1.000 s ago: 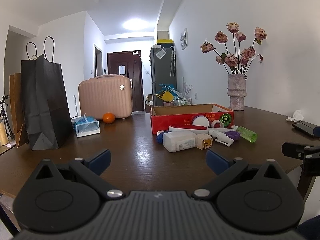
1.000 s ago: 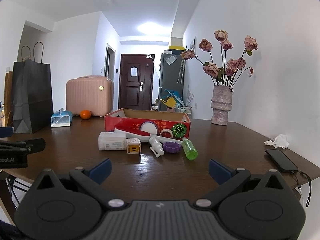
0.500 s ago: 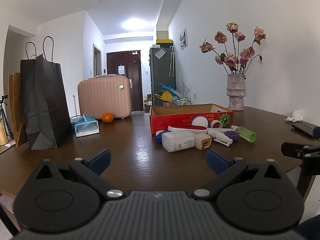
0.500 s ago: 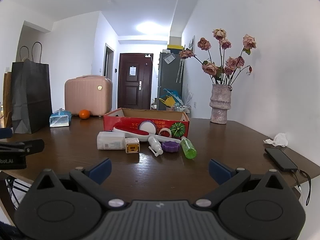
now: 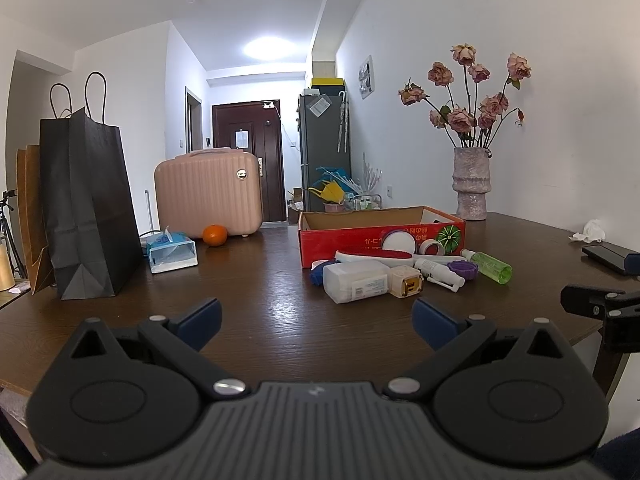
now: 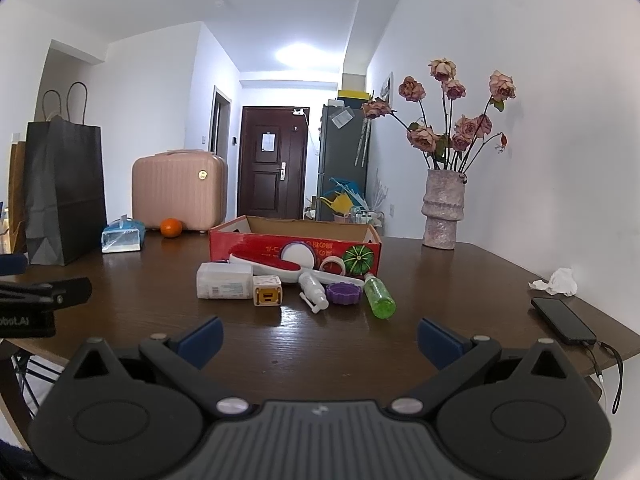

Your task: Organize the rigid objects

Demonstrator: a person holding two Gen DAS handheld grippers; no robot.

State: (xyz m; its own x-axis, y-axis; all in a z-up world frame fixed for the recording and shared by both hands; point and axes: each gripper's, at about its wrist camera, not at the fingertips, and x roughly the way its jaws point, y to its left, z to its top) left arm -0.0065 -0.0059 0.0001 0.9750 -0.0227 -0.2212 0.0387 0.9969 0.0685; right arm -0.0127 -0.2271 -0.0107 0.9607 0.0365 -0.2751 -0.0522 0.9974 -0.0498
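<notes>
A red cardboard box (image 5: 382, 230) (image 6: 294, 236) stands open-topped mid-table. In front of it lie a white plastic case (image 5: 355, 281) (image 6: 224, 286), a small yellow-and-white cube (image 5: 407, 281) (image 6: 267, 290), a white spray bottle (image 6: 313, 291), a purple lid (image 6: 341, 293), a green bottle (image 5: 489, 265) (image 6: 378, 295), a tape roll (image 6: 333, 267) and a red-and-white brush (image 6: 276, 266). My left gripper (image 5: 316, 318) is open near the table's front edge, well short of the pile. My right gripper (image 6: 319, 334) is open too, holding nothing.
A black paper bag (image 5: 82, 208), a tissue pack (image 5: 171, 251), an orange (image 5: 215, 235) and a pink suitcase (image 5: 208, 196) stand at the left. A vase of dried roses (image 6: 443, 212), a crumpled tissue (image 6: 558, 282) and a phone with cable (image 6: 562, 320) sit at the right.
Both views have crept very slightly; the objects sit a touch lower and nearer. Nothing on the table has moved and both grippers stay open.
</notes>
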